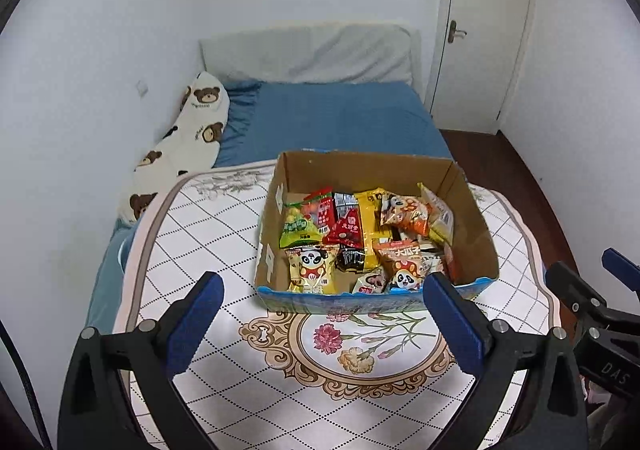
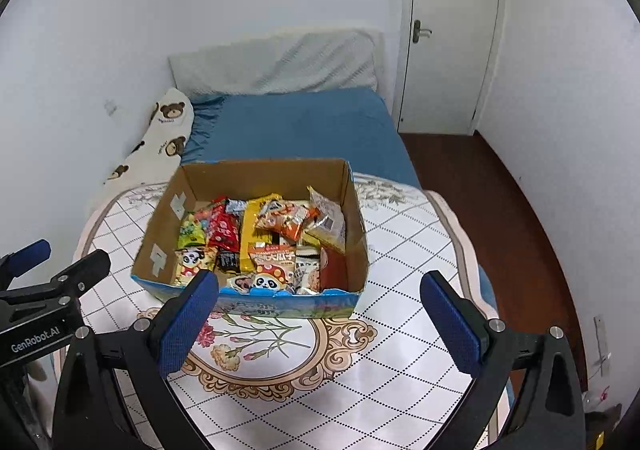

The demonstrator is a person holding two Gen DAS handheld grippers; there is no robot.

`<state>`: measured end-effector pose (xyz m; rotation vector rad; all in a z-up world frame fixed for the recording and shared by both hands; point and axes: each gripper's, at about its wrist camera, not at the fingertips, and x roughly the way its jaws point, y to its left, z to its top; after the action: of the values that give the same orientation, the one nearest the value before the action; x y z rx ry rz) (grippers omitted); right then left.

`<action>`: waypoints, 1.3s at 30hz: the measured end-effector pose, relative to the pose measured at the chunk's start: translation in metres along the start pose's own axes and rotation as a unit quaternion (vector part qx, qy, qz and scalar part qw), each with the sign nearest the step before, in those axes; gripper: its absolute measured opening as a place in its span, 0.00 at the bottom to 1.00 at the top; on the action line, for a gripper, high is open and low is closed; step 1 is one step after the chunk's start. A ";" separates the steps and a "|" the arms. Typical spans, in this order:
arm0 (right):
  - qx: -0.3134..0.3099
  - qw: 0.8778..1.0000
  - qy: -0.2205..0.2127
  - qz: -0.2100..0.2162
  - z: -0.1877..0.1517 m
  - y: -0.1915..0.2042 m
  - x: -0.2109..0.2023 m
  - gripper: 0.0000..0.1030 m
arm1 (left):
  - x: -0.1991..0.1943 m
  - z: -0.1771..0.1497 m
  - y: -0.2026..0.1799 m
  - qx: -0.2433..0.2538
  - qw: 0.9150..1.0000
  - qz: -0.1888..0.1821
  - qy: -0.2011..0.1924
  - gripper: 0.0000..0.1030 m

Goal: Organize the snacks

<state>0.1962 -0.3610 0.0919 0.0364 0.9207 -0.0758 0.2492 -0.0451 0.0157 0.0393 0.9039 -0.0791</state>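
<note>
An open brown cardboard box (image 1: 474, 226) filled with assorted foil snack packets (image 1: 360, 238) sits on a white diamond-patterned floral tablecloth (image 1: 224, 250), with a blue-sheeted bed (image 1: 340, 118) behind it, a bear-print white pillow (image 1: 188, 134) at the bed's left, and a white door (image 1: 480, 30) behind to the right.

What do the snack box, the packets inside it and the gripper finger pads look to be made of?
Snack box: corrugated cardboard, matte brown inside, printed blue outside with a ragged torn front rim. Packets, such as the red packet: thin plastic or foil film, going by the glossy crinkled surfaces. Finger pads: blue, with a fine dotted texture, probably rubber or textured plastic, on black rigid-looking arms. Both the left gripper and right gripper are open.
</note>
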 end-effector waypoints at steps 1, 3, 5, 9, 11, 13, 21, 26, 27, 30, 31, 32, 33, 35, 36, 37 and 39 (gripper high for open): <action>0.001 1.000 0.005 -0.002 0.000 0.000 0.007 1.00 | 0.005 0.000 -0.001 0.001 1.000 0.002 0.003 0.99; 0.002 1.000 0.011 -0.003 0.000 -0.002 0.016 1.00 | 0.013 0.000 -0.002 0.002 1.000 0.003 0.011 0.99; 0.004 1.000 0.015 -0.007 0.000 -0.004 0.023 1.00 | 0.018 0.001 -0.003 0.002 1.000 0.004 0.015 0.99; 0.004 1.000 0.016 -0.014 0.000 -0.006 0.027 1.00 | 0.022 0.002 -0.005 0.008 1.000 0.008 0.014 0.99; 0.004 1.000 0.016 -0.015 0.000 -0.007 0.027 1.00 | 0.022 0.003 -0.006 0.008 1.000 0.007 0.014 0.99; 0.001 1.000 0.014 -0.019 0.000 -0.007 0.026 1.00 | 0.023 0.003 -0.006 0.009 1.000 0.007 0.012 0.99; -0.001 1.000 0.008 -0.021 0.001 -0.005 0.018 1.00 | 0.023 0.002 -0.005 0.009 1.000 0.008 0.014 0.99; -0.001 1.000 0.010 -0.022 0.001 -0.005 0.019 1.00 | 0.022 0.000 -0.005 0.011 1.000 0.009 0.012 0.99; 0.000 1.000 0.011 -0.023 0.000 -0.005 0.018 1.00 | 0.022 0.000 -0.005 0.010 1.000 0.009 0.011 0.99; 0.002 1.000 0.012 -0.023 -0.002 -0.005 0.018 1.00 | 0.022 -0.001 -0.005 0.011 1.000 0.010 0.010 0.99; 0.001 1.000 0.012 -0.023 -0.002 -0.005 0.018 1.00 | 0.021 -0.001 -0.005 0.011 1.000 0.009 0.010 0.99; 0.002 1.000 0.012 -0.023 -0.002 -0.006 0.018 1.00 | 0.021 -0.001 -0.005 0.011 1.000 0.009 0.010 0.99; 0.001 1.000 0.011 -0.023 -0.002 -0.006 0.017 1.00 | 0.021 -0.001 -0.005 0.011 1.000 0.009 0.010 0.99; 0.001 1.000 0.012 -0.023 -0.002 -0.006 0.018 1.00 | 0.021 -0.001 -0.005 0.010 1.000 0.008 0.009 0.99; 0.001 1.000 0.012 -0.022 -0.002 -0.006 0.018 1.00 | 0.021 -0.001 -0.005 0.011 1.000 0.008 0.008 0.99; 0.001 1.000 0.012 -0.023 -0.002 -0.005 0.018 1.00 | 0.019 -0.001 -0.005 0.012 1.000 0.008 0.007 0.99; 0.004 1.000 0.011 -0.024 -0.003 -0.006 0.017 1.00 | 0.019 -0.001 -0.006 0.013 1.000 0.008 0.007 0.99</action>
<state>0.2037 -0.3681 0.0762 0.0220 0.9436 -0.1228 0.2594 -0.0516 0.0001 0.0711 0.9155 -0.0765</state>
